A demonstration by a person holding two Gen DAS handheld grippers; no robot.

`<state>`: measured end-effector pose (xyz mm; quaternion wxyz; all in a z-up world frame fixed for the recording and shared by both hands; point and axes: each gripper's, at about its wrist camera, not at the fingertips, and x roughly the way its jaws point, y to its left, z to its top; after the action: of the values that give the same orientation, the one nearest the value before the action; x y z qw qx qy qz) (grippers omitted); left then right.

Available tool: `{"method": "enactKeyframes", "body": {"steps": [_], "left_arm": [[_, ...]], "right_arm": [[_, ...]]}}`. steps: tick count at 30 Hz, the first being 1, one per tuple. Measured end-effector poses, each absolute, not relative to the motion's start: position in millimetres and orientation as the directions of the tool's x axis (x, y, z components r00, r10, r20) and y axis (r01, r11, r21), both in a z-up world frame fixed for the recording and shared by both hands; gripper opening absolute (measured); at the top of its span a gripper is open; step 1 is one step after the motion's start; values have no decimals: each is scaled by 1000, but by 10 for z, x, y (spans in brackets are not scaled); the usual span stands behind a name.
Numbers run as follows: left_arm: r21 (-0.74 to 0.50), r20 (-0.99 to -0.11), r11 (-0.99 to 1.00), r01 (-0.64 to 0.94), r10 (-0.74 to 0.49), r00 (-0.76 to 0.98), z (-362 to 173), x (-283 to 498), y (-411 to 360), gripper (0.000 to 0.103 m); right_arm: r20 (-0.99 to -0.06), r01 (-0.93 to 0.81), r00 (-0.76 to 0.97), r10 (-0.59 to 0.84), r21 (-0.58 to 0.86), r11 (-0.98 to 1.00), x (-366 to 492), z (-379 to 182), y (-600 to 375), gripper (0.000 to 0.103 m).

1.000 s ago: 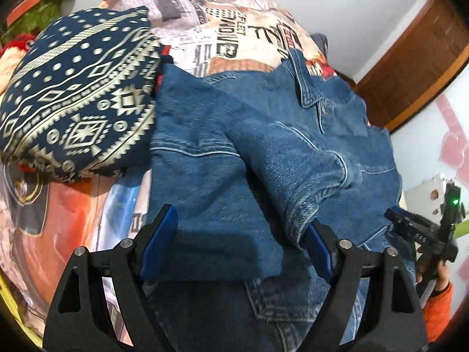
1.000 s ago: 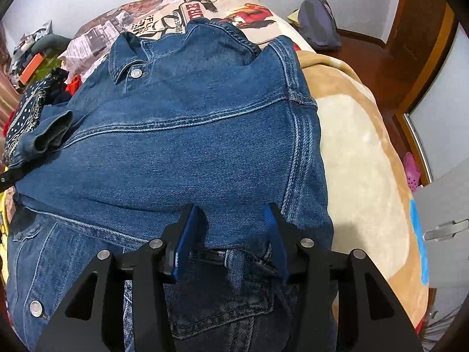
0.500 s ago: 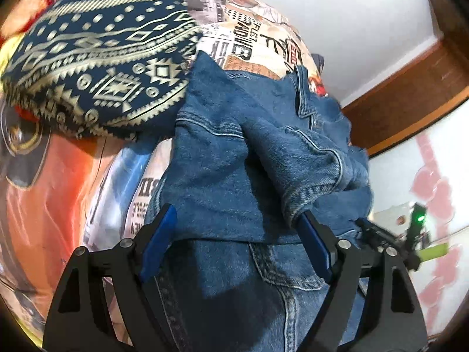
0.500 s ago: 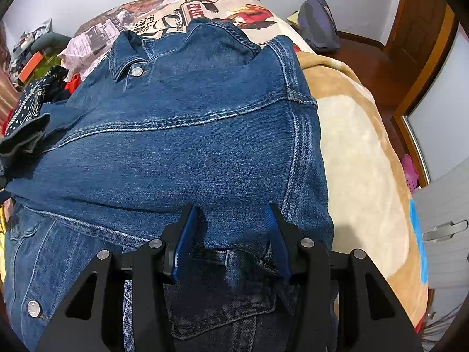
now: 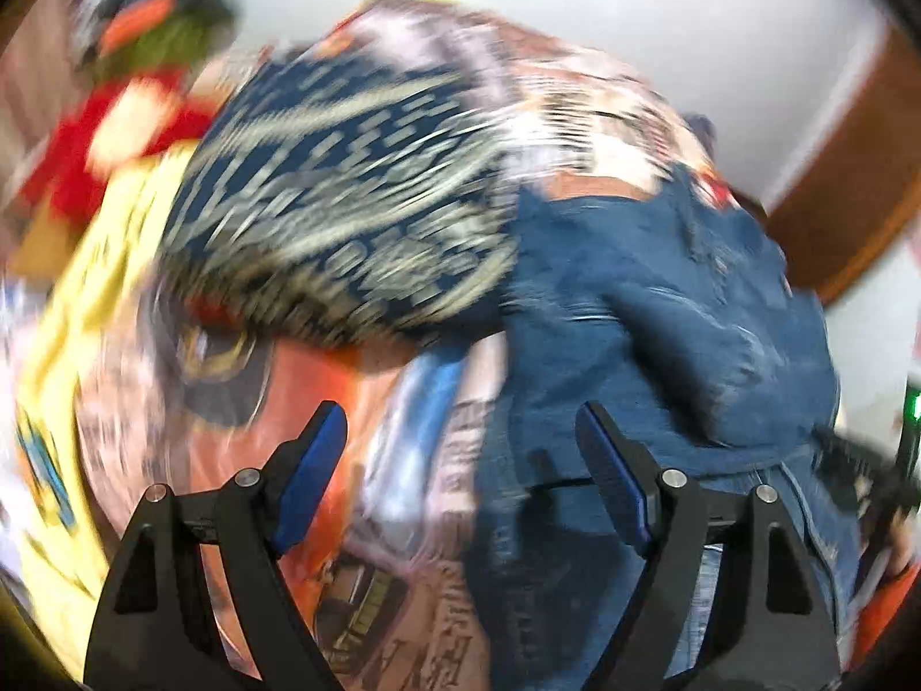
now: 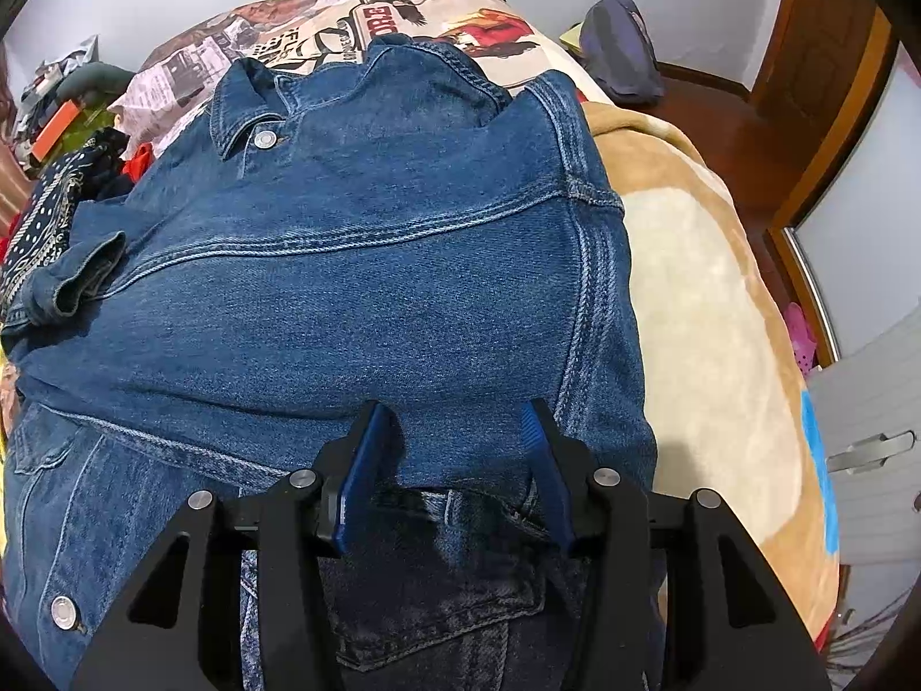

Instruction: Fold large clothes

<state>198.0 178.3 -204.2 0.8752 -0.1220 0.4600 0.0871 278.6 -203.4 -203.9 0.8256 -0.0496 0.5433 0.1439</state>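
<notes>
A blue denim jacket (image 6: 357, 265) lies on the bed, its upper part folded down over its lower part, collar at the far end. A sleeve cuff (image 6: 75, 282) lies folded onto its left side. My right gripper (image 6: 455, 449) is open, its jaws astride the folded edge near the jacket's right side. The left wrist view is blurred by motion. There my left gripper (image 5: 460, 455) is open and empty, over the printed bedcover (image 5: 414, 518) just left of the jacket (image 5: 662, 345).
A navy patterned cushion (image 5: 345, 219) lies left of the jacket, with red and green clutter (image 5: 115, 115) behind it. A tan plush blanket (image 6: 708, 311) covers the bed's right side. A dark bag (image 6: 621, 57) sits at the far right, by a wooden door (image 6: 817, 57).
My left gripper has let the sleeve drop on the jacket and swung left, off the denim and over the bedcover. My right gripper has stayed in place.
</notes>
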Motion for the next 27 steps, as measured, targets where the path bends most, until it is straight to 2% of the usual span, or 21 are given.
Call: {"method": "enactKeyframes", "body": {"steps": [4, 8, 11, 14, 19, 24, 27], "left_arm": [[26, -792, 997, -73, 65, 608, -1869, 2198, 1177, 89], [178, -776, 981, 74, 93, 624, -1972, 2467, 642, 93], [272, -808, 954, 123, 157, 568, -2251, 2702, 441, 93], [345, -799, 933, 105, 233, 554, -2412, 2808, 429, 94], [276, -781, 960, -42, 250, 573, -2235, 2748, 867, 95], [124, -804, 975, -184, 207, 558, -2131, 2499, 1481, 97], [157, -804, 941, -301, 298, 515, -2190, 2280, 1762, 97]], "right_arm": [[-912, -290, 371, 177, 67, 955, 2779, -2039, -2026, 46], [-912, -291, 369, 178, 68, 954, 2780, -2039, -2029, 46], [-912, -293, 370, 179, 68, 954, 2778, -2039, -2030, 46], [-910, -298, 371, 186, 73, 952, 2772, -2039, -2038, 46], [-906, -306, 376, 194, 76, 949, 2753, -2049, -2043, 46], [-905, -309, 377, 197, 78, 948, 2752, -2051, -2043, 47], [-904, -310, 378, 200, 80, 947, 2752, -2053, -2050, 47]]}}
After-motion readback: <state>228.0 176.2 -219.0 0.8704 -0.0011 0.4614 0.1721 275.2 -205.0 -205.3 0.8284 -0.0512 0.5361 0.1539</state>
